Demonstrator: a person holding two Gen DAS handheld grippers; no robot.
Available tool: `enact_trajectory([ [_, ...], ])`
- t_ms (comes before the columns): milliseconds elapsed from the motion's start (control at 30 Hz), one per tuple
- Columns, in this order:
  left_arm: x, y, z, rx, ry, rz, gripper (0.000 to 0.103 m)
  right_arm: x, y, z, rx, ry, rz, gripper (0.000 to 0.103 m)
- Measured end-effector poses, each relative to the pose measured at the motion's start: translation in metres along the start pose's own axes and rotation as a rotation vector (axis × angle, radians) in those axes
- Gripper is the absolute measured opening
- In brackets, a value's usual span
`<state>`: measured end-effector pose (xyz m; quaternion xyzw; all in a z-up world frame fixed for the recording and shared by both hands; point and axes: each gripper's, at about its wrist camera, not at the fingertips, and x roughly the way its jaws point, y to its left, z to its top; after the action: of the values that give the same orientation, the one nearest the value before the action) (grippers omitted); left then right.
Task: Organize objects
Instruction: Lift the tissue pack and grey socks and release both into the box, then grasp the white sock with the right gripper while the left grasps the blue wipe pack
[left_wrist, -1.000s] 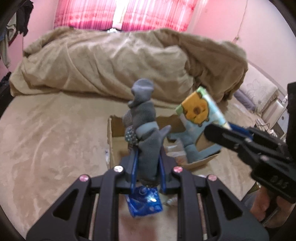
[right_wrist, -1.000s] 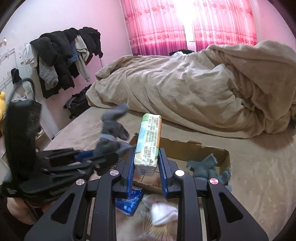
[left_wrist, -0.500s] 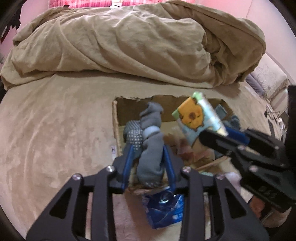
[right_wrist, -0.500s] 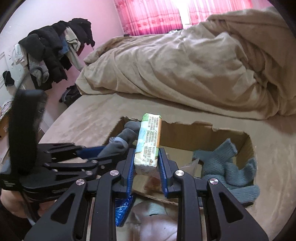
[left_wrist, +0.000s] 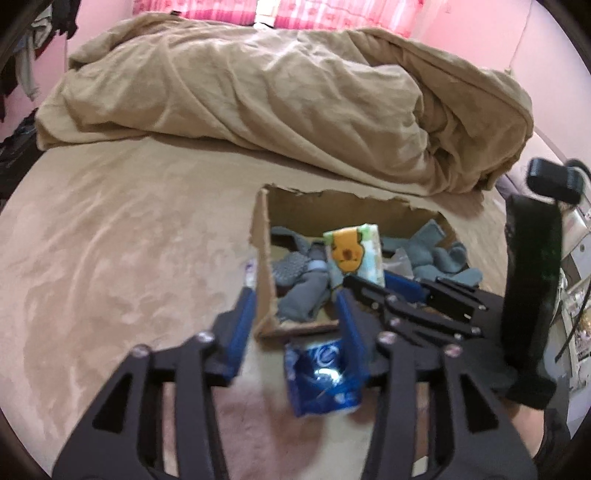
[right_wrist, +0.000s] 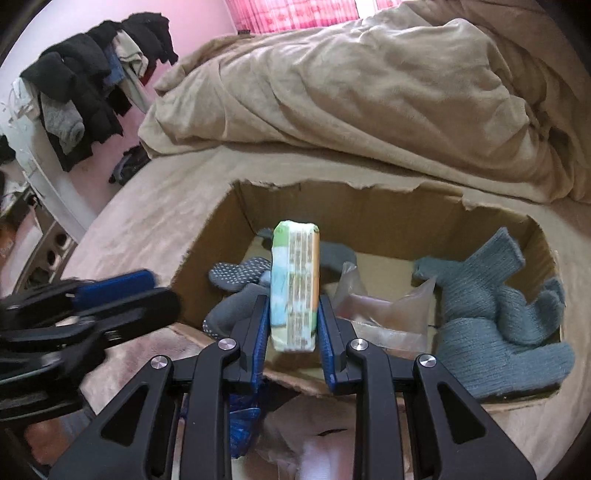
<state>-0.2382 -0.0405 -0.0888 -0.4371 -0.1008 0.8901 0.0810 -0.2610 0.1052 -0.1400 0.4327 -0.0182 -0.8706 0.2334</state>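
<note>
An open cardboard box (left_wrist: 263, 258) (right_wrist: 207, 254) stands on the beige bed sheet. My left gripper (left_wrist: 295, 314) is open and empty at the box's near left corner. The grey dotted sock (left_wrist: 303, 291) (right_wrist: 240, 291) lies inside the box at its left. My right gripper (right_wrist: 293, 314) is shut on a tissue pack (right_wrist: 294, 288) with an orange bear face (left_wrist: 351, 254), held upright over the box. Teal knitted socks (right_wrist: 498, 317) (left_wrist: 436, 254) lie in the box's right end, with a clear plastic bag (right_wrist: 373, 306) beside them.
A blue crinkled packet (left_wrist: 321, 373) (right_wrist: 240, 417) lies on the sheet just in front of the box. A rumpled beige duvet (left_wrist: 295, 103) fills the back of the bed. Clothes hang on a rack (right_wrist: 81, 88) at the left wall.
My left gripper has opened and let the grey sock drop into the box. My right gripper has moved the tissue pack lower and further over the box.
</note>
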Motion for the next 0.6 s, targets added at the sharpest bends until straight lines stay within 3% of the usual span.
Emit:
enact_trajectory([
  [67, -0.011, 0.004, -0.004, -0.018, -0.015, 0.008, 0.061, -0.004, 0.001, 0.000, 0.007, -0.006, -0.022, 0.029],
  [167, -0.024, 0.009, -0.008, -0.029, -0.029, 0.019, 0.062, -0.015, 0.001, -0.001, 0.015, -0.027, -0.034, 0.044],
  [433, -0.065, 0.011, -0.025, -0.057, -0.081, 0.060, 0.064, -0.063, 0.007, -0.005, 0.002, -0.085, -0.052, 0.052],
  [600, -0.102, -0.009, -0.037, -0.013, -0.149, 0.086, 0.067, -0.107, 0.012, -0.015, -0.012, -0.121, -0.066, 0.063],
])
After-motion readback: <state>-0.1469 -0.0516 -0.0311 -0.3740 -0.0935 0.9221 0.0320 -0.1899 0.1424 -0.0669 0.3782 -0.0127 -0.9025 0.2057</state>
